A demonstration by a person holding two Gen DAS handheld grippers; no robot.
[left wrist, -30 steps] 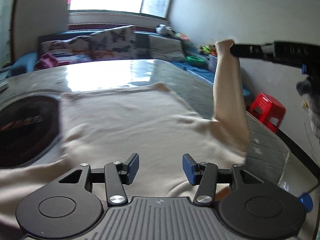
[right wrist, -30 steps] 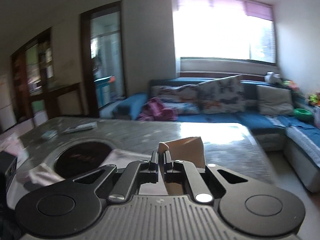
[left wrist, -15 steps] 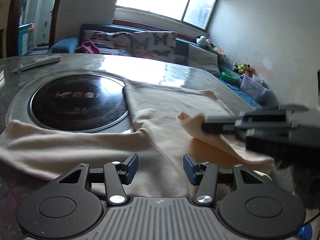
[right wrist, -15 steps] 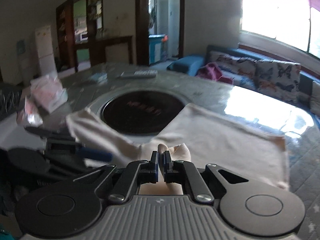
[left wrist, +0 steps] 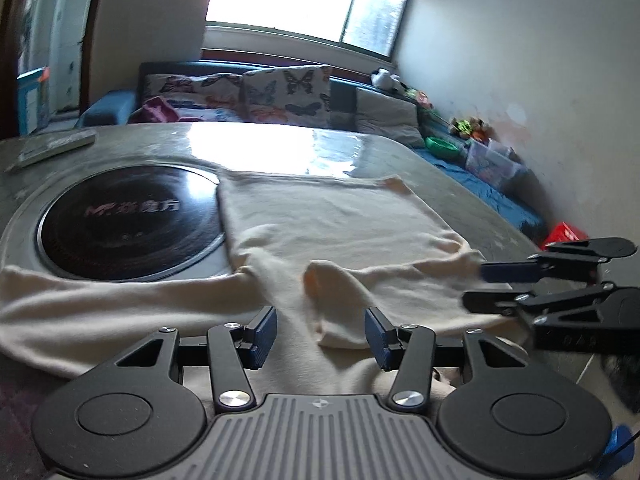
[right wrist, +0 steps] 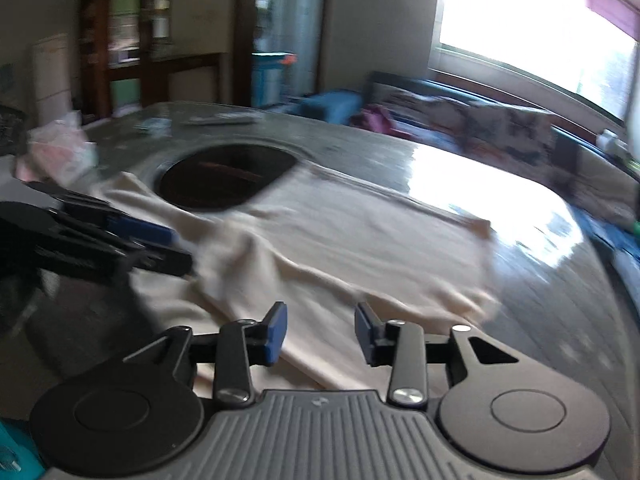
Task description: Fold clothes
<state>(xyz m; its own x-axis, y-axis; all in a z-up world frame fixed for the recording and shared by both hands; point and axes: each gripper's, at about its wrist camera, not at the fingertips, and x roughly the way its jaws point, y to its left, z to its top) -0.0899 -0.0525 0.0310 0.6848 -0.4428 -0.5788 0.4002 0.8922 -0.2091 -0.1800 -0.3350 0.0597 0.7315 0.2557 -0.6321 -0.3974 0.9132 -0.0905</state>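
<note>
A cream top [left wrist: 320,220] lies spread on a grey table [left wrist: 460,184], its body stretching away toward the sofa [left wrist: 240,92] from the round black hob [left wrist: 128,220] set into the tabletop; one edge of the body lies along the hob's rim. In the left wrist view, the left tongs [left wrist: 320,334] hover low over the near part of the top, jaws apart and closing slightly, with cloth below them but nothing pinched. One sleeve [left wrist: 92,300] runs flat along the near side of the hob, its long axis across the view. The other sleeve [left wrist: 336,300] lies folded back over the body, its cuff pointing away, just ahead of the left tongs and well clear of the hob. The right tongs [left wrist: 476,286] enter side-on from the edge farthest from the hob, jaws parted just beside the top's side. In the right wrist view, blurred, the right tongs [right wrist: 320,332] are opening over the top's edge, cloth under them but none held, and the left tongs [right wrist: 176,246] sit between them and the hob. By the look of it, the unfolded sleeve beside the hob is next, and the left tongs are plainly the nearer to it.
</note>
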